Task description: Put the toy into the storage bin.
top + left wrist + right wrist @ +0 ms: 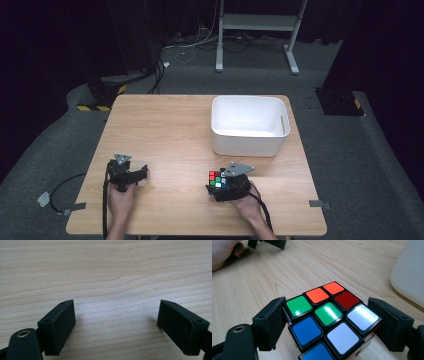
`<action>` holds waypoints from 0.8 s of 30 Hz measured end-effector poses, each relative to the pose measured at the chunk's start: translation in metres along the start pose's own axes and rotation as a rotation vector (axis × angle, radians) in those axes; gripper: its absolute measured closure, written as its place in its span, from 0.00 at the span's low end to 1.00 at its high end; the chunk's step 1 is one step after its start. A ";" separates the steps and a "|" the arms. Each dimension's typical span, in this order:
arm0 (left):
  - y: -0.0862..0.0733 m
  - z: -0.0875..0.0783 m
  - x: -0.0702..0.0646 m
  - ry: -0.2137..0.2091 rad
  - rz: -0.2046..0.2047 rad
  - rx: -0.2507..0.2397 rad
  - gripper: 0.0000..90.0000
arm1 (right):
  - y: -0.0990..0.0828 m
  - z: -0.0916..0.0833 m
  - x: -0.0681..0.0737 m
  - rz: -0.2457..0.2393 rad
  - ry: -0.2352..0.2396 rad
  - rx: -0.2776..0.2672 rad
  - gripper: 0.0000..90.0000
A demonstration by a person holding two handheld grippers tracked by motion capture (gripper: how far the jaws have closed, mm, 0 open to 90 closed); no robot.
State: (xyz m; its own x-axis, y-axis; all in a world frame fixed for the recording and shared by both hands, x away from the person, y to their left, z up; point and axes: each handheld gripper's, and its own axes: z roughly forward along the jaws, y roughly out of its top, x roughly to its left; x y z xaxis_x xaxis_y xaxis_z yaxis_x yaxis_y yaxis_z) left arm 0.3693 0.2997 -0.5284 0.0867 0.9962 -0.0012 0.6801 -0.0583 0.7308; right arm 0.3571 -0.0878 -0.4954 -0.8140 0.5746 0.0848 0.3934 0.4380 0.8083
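The cube (216,179) sits near the front edge of the surface (165,130), right of the middle, with the white bin (248,126) standing well behind it toward the back right corner. The right hand-held gripper (325,322) has its jaws on either side of the cube: in the right gripper view the left pad lies against the cube's side by the green and blue tiles, and the right pad is up against the white-tiled corner, so I take it as clamped on the cube, though the grip looks fresh and a little skewed, across the cube at an angle, not square to its faces. The left hand-held gripper (126,173) rests near the front left of the surface, jaws wide apart over bare wood with nothing between them. To my eye the step in hand is the pick-up of the cube, most likely for the bin. The next move calls for a firm hold before any lift, since an angled grip could let the cube twist; then a rise high enough to clear the bin's near wall, a carry back and slightly right, and a release over its middle.
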 end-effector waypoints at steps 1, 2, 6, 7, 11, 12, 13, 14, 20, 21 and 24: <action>0.000 0.000 0.000 0.000 0.000 0.000 0.17 | 0.001 -0.001 -0.001 0.002 0.004 0.000 0.20; 0.000 0.000 0.000 0.000 0.000 0.000 0.17 | 0.001 -0.003 -0.002 0.000 -0.002 -0.003 0.20; 0.000 0.000 0.000 0.000 0.000 0.000 0.17 | 0.004 -0.007 -0.005 0.006 -0.010 -0.007 0.20; 0.000 0.000 0.000 0.000 0.000 0.000 0.17 | 0.004 -0.009 -0.006 0.005 -0.012 -0.010 0.21; 0.000 0.000 0.000 0.000 0.000 0.000 0.17 | 0.006 -0.013 -0.010 0.015 -0.015 -0.016 0.21; 0.000 0.000 0.000 0.000 0.000 0.000 0.17 | 0.007 -0.013 -0.011 0.014 -0.016 -0.020 0.21; 0.000 0.000 0.000 0.000 0.000 0.000 0.17 | 0.007 -0.013 -0.011 0.014 -0.016 -0.020 0.21; 0.000 0.000 0.000 0.000 0.000 0.000 0.17 | 0.008 -0.016 -0.012 0.012 -0.017 -0.025 0.21; 0.000 0.000 0.000 0.000 0.000 0.000 0.17 | 0.010 -0.023 -0.016 0.024 -0.023 -0.040 0.21; 0.000 0.000 0.000 0.000 0.000 0.000 0.17 | 0.010 -0.023 -0.016 0.024 -0.023 -0.040 0.21; 0.000 0.000 0.000 0.000 0.000 0.000 0.17 | 0.012 -0.028 -0.020 0.034 -0.026 -0.053 0.21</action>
State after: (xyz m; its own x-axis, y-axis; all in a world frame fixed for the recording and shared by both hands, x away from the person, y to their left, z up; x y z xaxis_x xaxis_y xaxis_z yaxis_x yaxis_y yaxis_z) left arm 0.3694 0.2998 -0.5284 0.0865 0.9962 -0.0017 0.6798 -0.0578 0.7311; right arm 0.3659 -0.1129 -0.4712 -0.7891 0.6064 0.0982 0.3967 0.3810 0.8351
